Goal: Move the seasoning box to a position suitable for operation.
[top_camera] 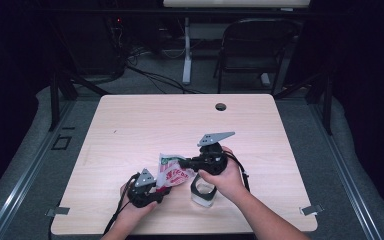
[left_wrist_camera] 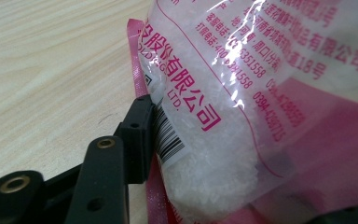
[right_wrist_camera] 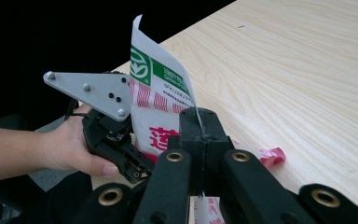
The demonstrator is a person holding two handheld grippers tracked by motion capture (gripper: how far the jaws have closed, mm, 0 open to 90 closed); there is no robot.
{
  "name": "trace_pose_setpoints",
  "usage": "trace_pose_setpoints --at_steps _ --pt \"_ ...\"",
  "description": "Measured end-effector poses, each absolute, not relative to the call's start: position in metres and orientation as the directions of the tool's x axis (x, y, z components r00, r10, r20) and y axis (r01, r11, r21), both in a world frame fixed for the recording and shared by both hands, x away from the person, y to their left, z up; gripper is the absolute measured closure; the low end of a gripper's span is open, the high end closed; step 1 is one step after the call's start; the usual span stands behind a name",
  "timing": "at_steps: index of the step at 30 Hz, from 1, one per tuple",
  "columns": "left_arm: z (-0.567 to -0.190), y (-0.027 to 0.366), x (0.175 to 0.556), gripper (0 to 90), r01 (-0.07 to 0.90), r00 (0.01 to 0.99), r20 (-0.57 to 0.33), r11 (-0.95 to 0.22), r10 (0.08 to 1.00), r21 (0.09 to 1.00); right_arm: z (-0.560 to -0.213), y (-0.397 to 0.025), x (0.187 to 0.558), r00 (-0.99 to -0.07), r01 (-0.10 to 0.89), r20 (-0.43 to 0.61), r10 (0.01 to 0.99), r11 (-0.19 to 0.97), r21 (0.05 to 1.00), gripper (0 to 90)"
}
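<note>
A clear plastic bag [top_camera: 172, 171] with pink print, a green logo and white crystals inside is held up between both grippers near the table's front. My left gripper [top_camera: 156, 192] is shut on its bulky lower end; in the left gripper view the bag [left_wrist_camera: 261, 93] bulges between the jaws of my left gripper [left_wrist_camera: 247, 168]. My right gripper [top_camera: 192, 162] is shut on the bag's upper edge. In the right gripper view its jaws [right_wrist_camera: 200, 126] pinch the thin film of the bag [right_wrist_camera: 161, 91], with the left gripper [right_wrist_camera: 121, 149] and a hand behind.
A small clear glass jar [top_camera: 203, 193] stands on the wooden table [top_camera: 145, 125] just under the right hand. A cable hole [top_camera: 221, 106] sits near the far edge. A folding chair [top_camera: 252, 47] and a desk leg stand beyond the table.
</note>
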State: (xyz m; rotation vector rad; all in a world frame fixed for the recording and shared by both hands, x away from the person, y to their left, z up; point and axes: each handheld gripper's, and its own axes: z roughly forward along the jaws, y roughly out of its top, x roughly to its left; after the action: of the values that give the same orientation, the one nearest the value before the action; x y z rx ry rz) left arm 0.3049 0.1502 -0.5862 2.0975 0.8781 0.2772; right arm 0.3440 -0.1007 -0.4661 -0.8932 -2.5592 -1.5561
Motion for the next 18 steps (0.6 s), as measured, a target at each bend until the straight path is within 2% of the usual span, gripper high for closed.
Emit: trace_pose_setpoints --at_steps 9,18 --pt "-0.580 0.151 0.305 60.0 0.496 0.723 -0.102 -0.409 0.684 0.766 -0.465 -0.102 0.342 -0.838 0.473 0.303 0.454 0.328 0.818 90.0" --pt "-0.567 0.152 0.302 62.4 0.429 0.719 0.024 -0.471 0.695 0.771 -0.463 -0.108 0.337 -0.840 0.468 0.314 0.443 0.297 0.832 90.0"
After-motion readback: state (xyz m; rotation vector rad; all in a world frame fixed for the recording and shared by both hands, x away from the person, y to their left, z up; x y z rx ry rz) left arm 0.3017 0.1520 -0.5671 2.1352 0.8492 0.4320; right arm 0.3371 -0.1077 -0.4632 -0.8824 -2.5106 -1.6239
